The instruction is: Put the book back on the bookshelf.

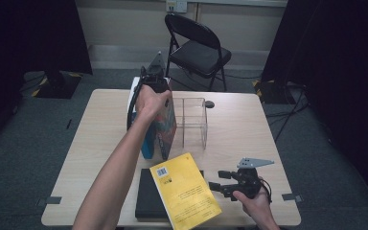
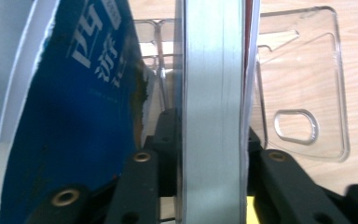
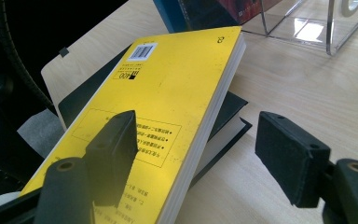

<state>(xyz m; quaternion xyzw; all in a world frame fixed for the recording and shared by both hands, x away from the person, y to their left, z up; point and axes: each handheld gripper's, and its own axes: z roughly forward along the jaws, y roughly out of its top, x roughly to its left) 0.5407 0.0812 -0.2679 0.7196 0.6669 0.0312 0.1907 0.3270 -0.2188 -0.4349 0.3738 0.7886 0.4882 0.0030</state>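
Paper-thick and stiff, the upright book (image 2: pixel 212 112) stands at the clear rack's (image 1: pixel 194 120) left end, clasped at its top edge between the left tongs (image 2: pixel 209 154); right tongs (image 3: pixel 200 158) gape empty beside the yellow book (image 3: pixel 168 93).

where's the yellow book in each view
High view: yellow book lies bottom centre, slanted over a black book.
Left gripper view: a small yellow patch at the bottom edge, likely that book.
Right gripper view: it spans the left and centre.
Shared landmark: the clear plastic holder.
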